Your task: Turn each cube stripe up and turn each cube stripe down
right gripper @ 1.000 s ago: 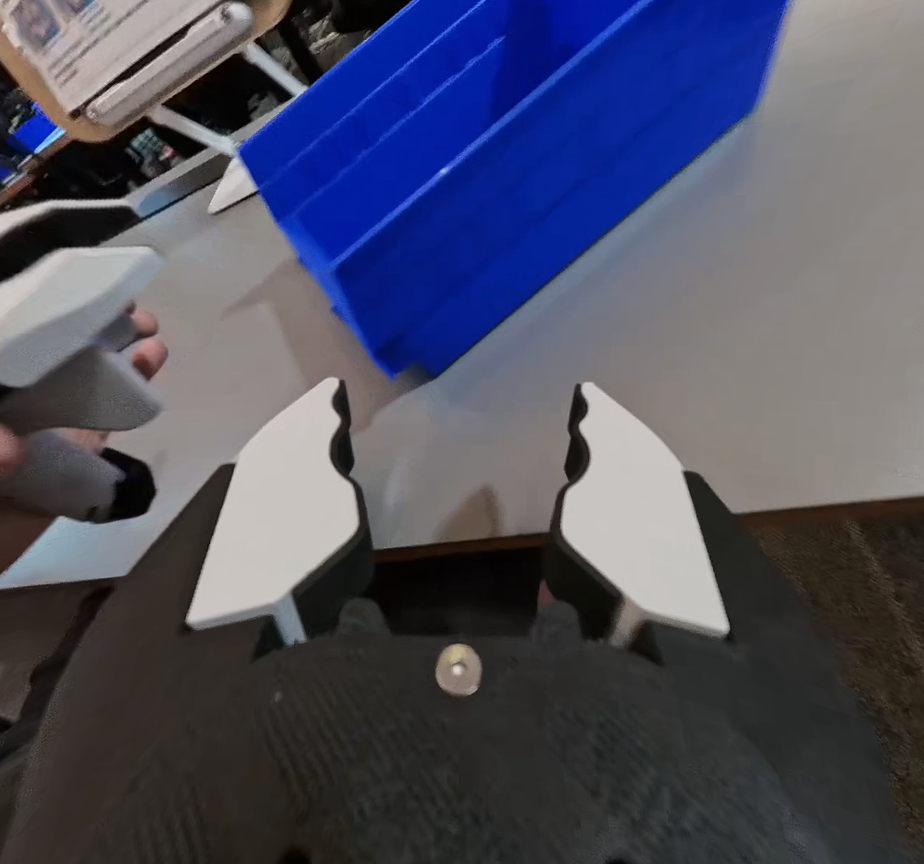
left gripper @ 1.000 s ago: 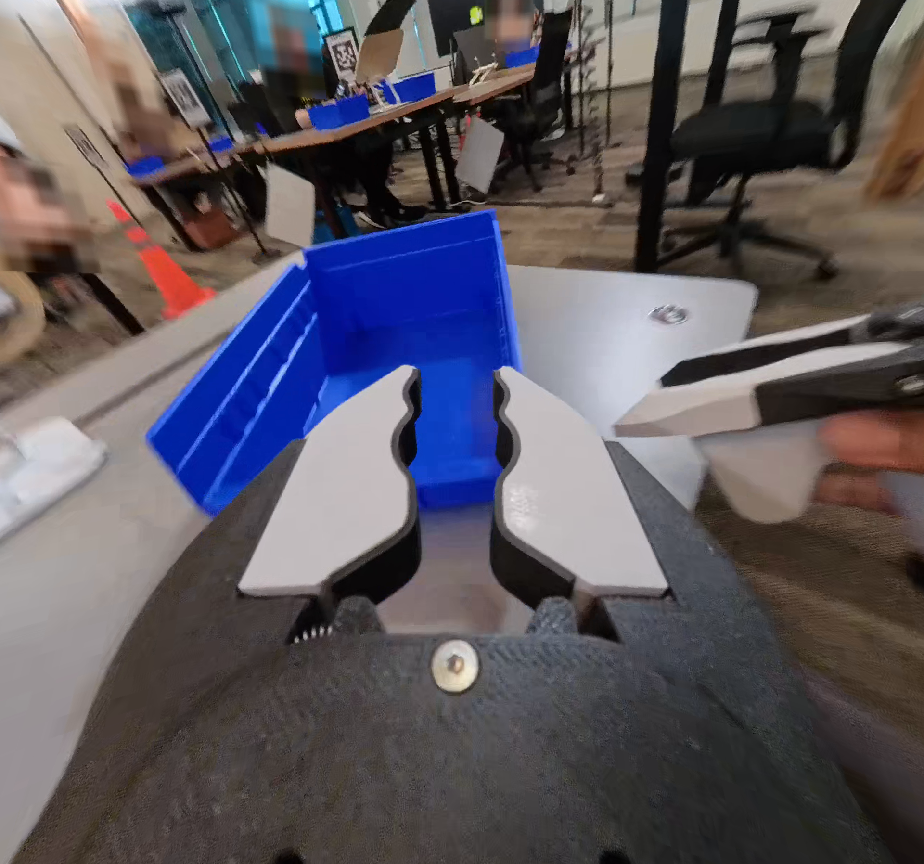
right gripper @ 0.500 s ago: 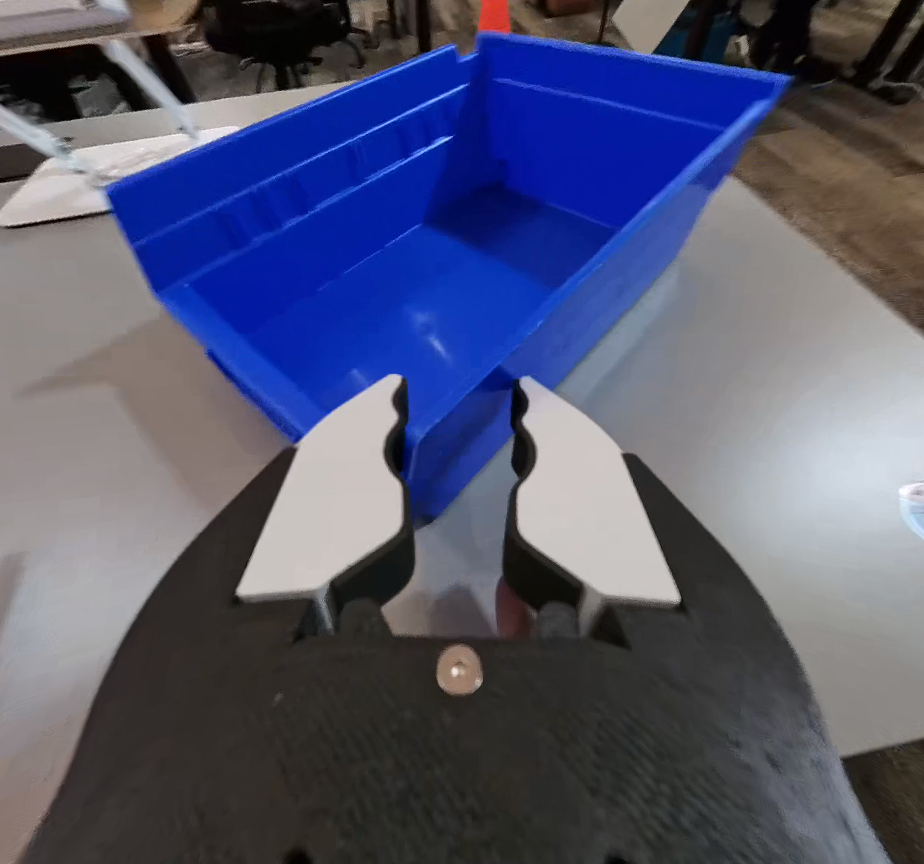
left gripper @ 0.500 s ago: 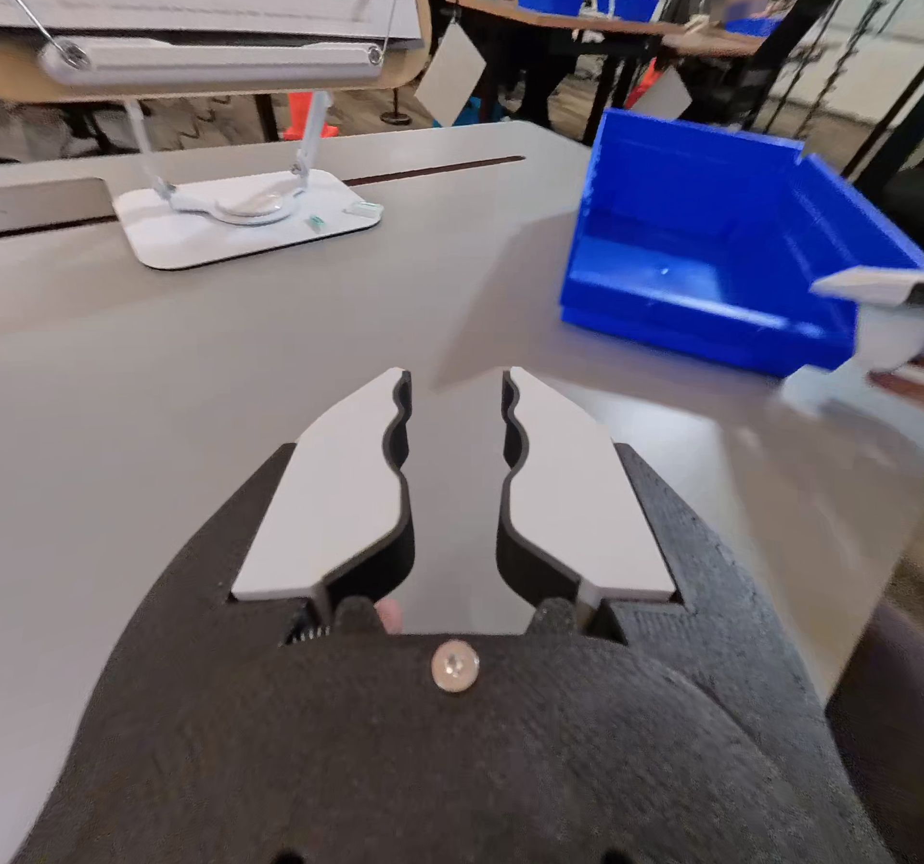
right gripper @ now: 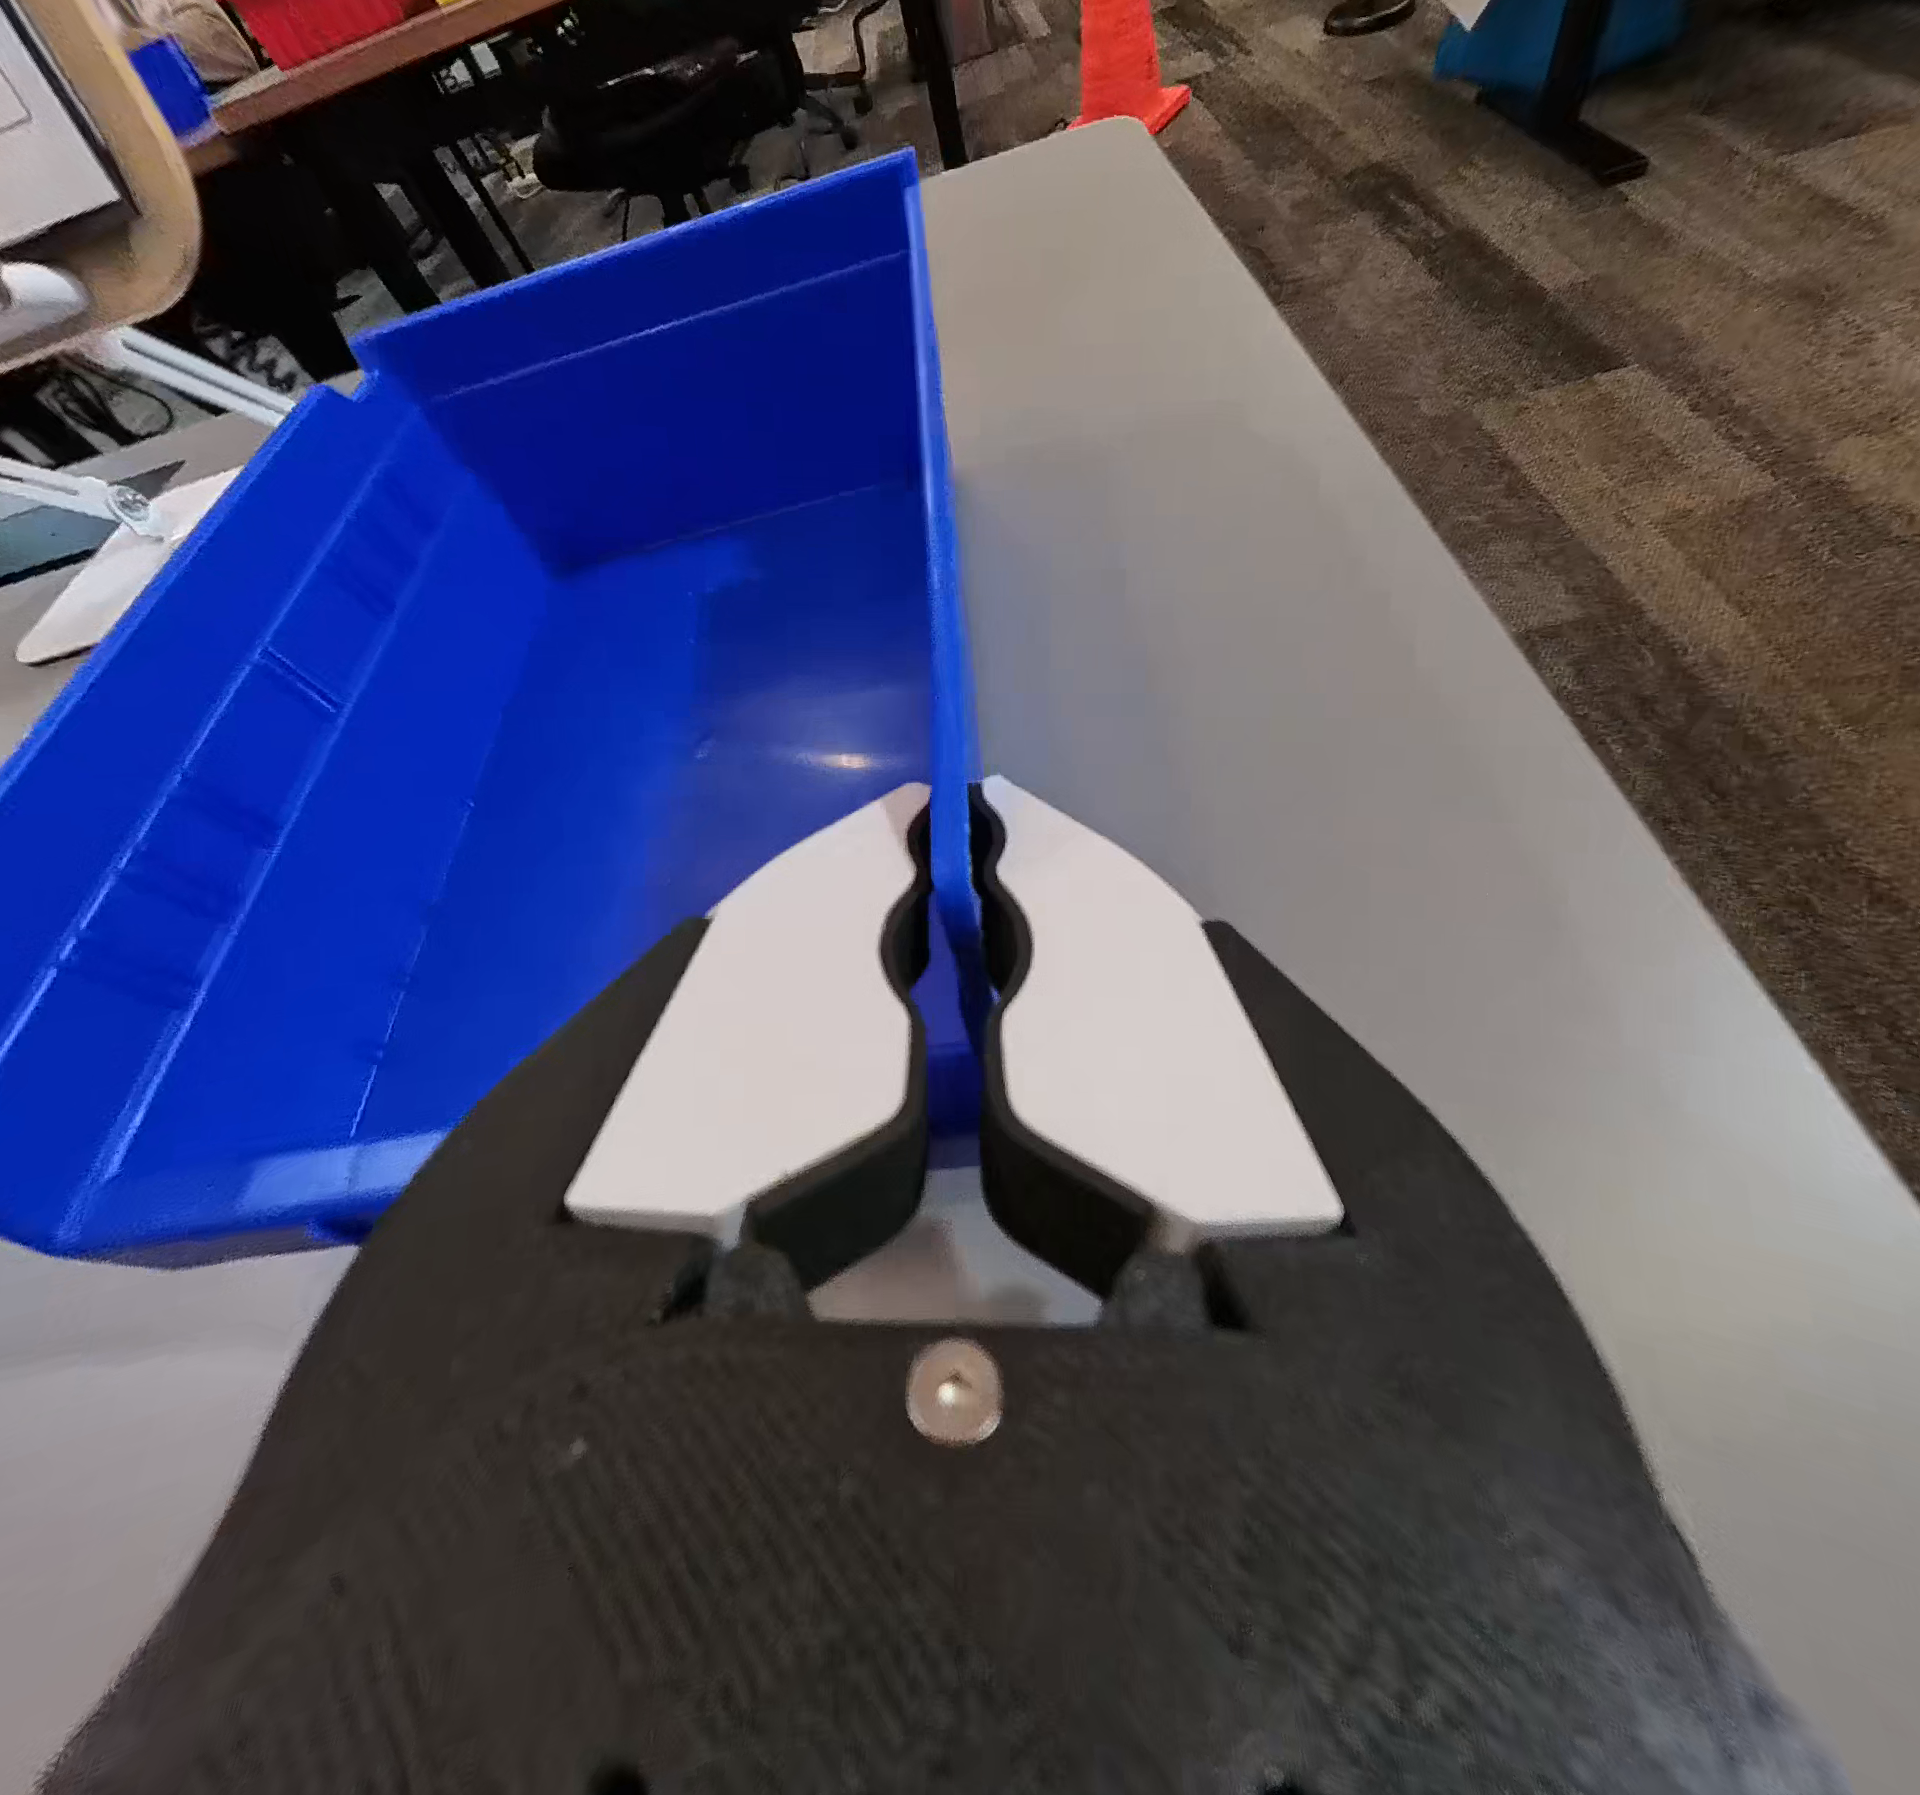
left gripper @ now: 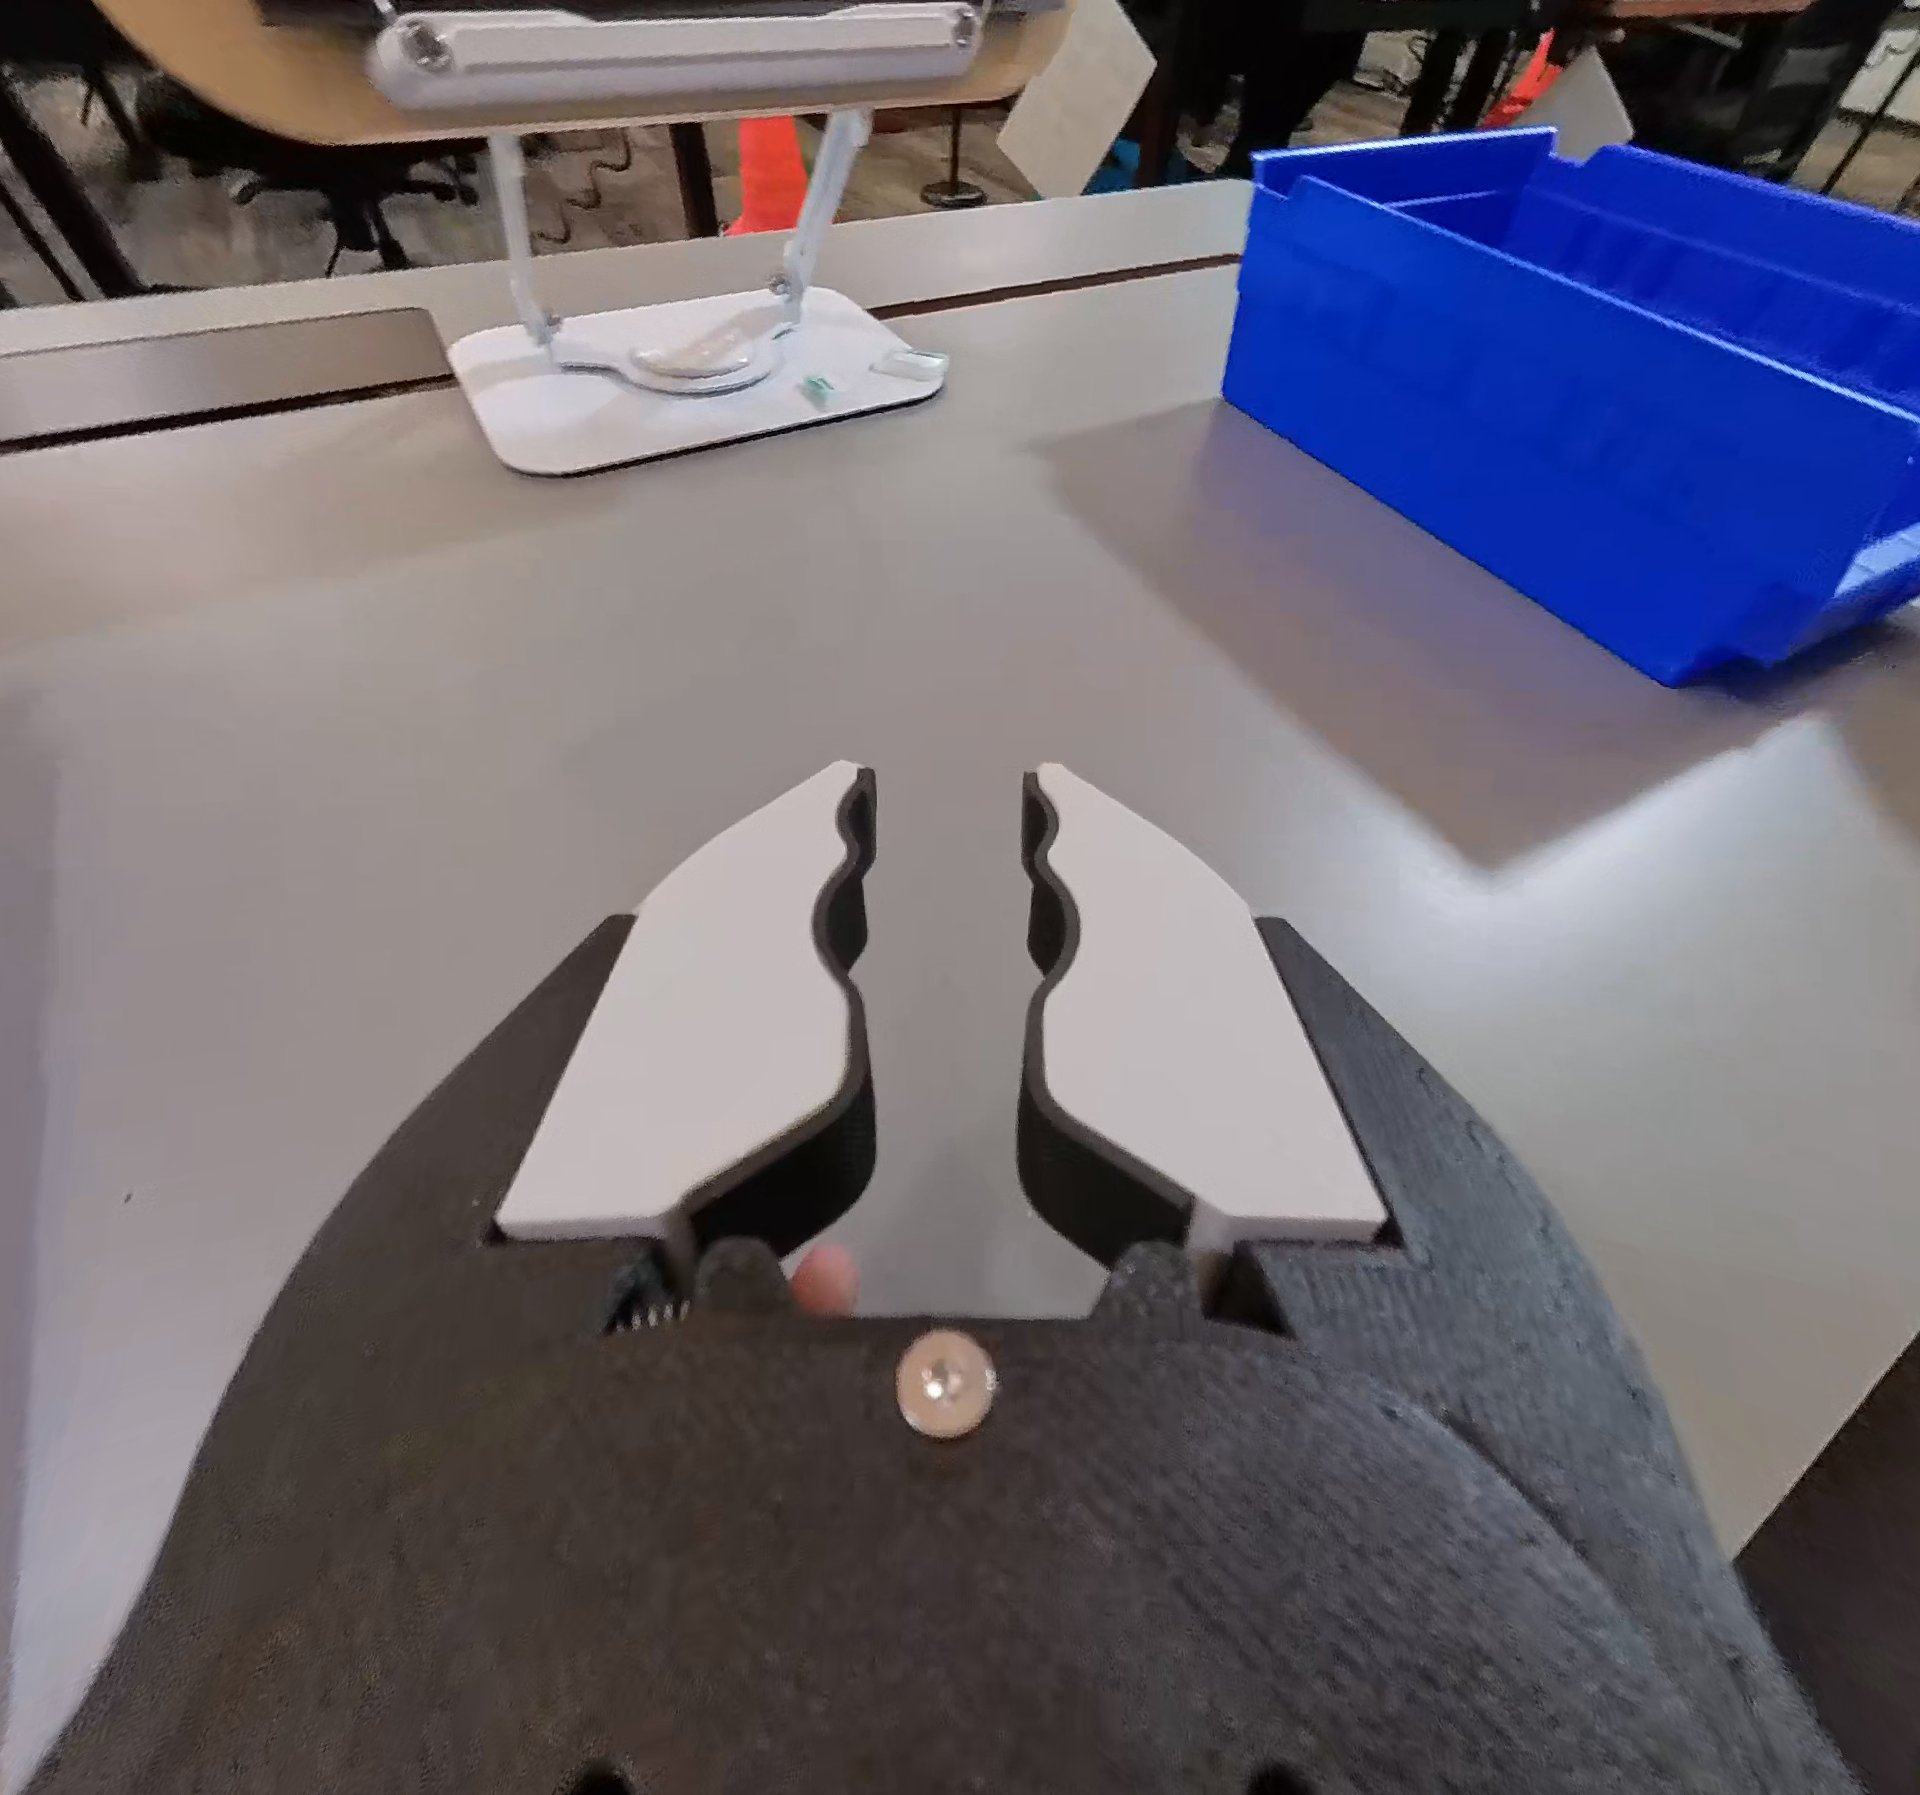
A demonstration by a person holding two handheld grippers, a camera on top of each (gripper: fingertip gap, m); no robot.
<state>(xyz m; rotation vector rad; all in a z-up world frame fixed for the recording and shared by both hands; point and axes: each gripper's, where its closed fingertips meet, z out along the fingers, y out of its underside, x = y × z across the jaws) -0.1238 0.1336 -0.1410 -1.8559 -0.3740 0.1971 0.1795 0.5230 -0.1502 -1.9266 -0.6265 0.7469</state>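
While the left gripper (left gripper: 948, 800) hovers released over bare table (left gripper: 520, 706), no cubes show; right view: right gripper (right gripper: 951, 810) is clenched on the empty blue bin (right gripper: 623, 457) wall, so I'd drag it gently, low, without tipping.

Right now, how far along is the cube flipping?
No cube shows in either view, so nothing looks flipped. In hand: the right claw is shut on the near side wall of the blue bin, which looks empty on the gray table. The left claw hangs open above bare table, holding nothing. All the stripe turning looks left.
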